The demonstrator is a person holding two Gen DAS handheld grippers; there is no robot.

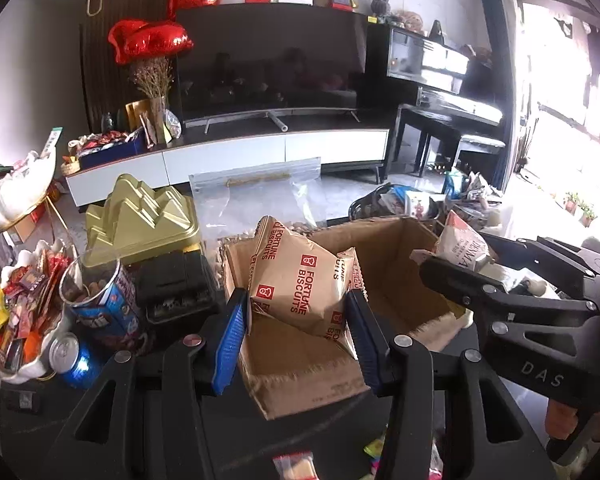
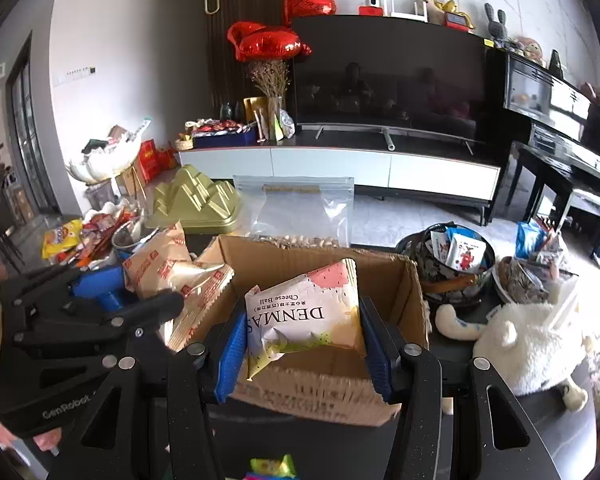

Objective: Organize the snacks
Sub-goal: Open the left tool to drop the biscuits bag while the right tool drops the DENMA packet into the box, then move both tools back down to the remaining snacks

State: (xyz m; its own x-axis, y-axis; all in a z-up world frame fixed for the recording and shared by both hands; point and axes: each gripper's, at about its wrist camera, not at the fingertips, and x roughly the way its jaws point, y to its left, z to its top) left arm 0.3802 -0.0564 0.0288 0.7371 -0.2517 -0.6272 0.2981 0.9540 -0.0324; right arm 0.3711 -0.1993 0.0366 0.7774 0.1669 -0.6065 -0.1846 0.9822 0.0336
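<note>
An open cardboard box (image 1: 396,264) stands on the dark table, also in the right wrist view (image 2: 384,280). My left gripper (image 1: 296,316) is shut on a tan Fortune Biscuits pack (image 1: 296,280) and holds it over the box's left side; that pack also shows in the right wrist view (image 2: 168,272). My right gripper (image 2: 300,340) is shut on a white Denmas Cheese Ball pack (image 2: 304,312) above the box's near wall. In the left wrist view the right gripper (image 1: 456,268) holds that pack (image 1: 462,246) at the box's right edge.
A gold mountain-shaped box (image 1: 140,220), a blue snack cup (image 1: 104,296), a drink can (image 1: 70,354) and a dish of sweets (image 1: 16,320) stand at the left. A clear zip bag (image 2: 300,208) leans behind the box. A snack basket (image 2: 448,264) and a white plush toy (image 2: 532,344) are at the right.
</note>
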